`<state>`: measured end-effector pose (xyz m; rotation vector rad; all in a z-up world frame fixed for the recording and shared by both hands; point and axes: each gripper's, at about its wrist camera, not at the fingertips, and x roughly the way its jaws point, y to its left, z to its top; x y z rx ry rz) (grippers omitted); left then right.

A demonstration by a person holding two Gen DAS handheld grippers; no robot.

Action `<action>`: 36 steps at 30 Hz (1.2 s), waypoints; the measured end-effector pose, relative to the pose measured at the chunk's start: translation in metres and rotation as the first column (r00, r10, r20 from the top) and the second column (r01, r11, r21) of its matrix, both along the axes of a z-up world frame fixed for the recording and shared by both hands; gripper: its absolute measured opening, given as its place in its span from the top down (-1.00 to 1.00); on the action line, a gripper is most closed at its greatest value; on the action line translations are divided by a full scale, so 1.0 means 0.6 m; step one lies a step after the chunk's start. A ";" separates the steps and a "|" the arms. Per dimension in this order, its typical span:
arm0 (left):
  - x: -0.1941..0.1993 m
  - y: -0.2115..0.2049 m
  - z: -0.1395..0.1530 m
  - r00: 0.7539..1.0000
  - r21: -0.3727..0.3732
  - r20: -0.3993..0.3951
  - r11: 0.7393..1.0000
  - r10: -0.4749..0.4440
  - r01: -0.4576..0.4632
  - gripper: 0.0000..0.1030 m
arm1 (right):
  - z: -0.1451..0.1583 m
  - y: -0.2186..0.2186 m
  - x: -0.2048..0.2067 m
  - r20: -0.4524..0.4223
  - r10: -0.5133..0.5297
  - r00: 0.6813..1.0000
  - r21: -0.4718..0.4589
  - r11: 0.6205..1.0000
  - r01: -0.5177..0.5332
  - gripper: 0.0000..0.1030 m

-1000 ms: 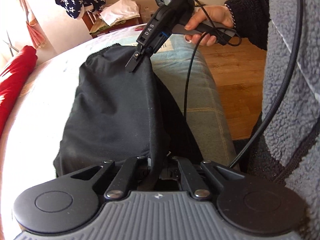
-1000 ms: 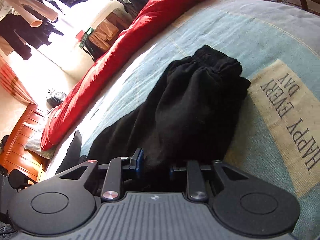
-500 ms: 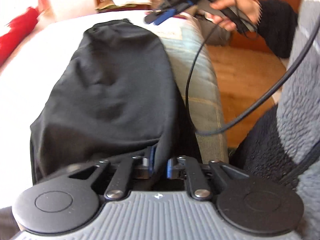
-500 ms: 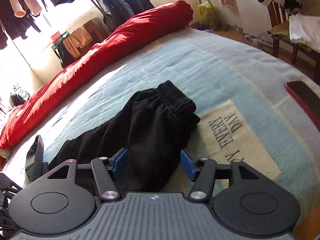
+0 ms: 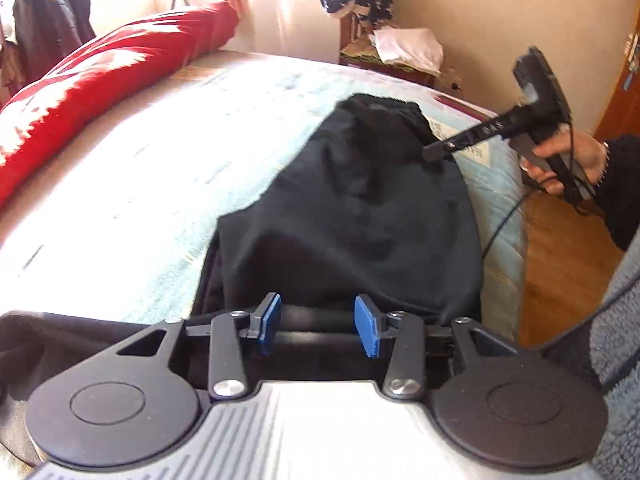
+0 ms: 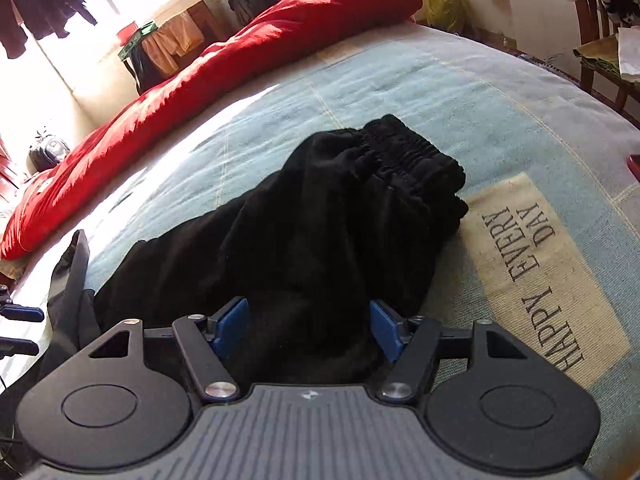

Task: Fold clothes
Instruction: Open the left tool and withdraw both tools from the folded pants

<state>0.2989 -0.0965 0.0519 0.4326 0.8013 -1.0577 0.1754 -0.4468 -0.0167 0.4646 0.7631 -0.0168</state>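
Black trousers lie folded lengthwise on the light blue bed cover, elastic waistband at the far end. My left gripper hovers at the near end of the fold, jaws opening, blue pads apart with nothing pressed between them. My right gripper sits over the trousers beside the waistband end, jaws opening too; black cloth shows between its pads, but they do not press on it. In the left wrist view the right gripper hangs just above the trousers' right edge, held by a hand.
A rolled red quilt runs along the bed's far side. A chair with piled clothes stands past the bed's end. Wooden floor lies beyond the right edge. A "HAPPY EVERY DAY" patch is beside the waistband. Another dark garment lies near the left gripper.
Both grippers were shut on the black cloth and have let it go and opened. The left one rolled and drew back from the fold; the right one lifted off the trousers.
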 end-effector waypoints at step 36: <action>0.291 -0.030 -0.189 0.644 -0.355 -0.764 0.863 -0.046 -0.360 -0.47 | -0.058 0.144 0.148 0.096 0.359 0.928 0.208 0.905 -0.371 -0.68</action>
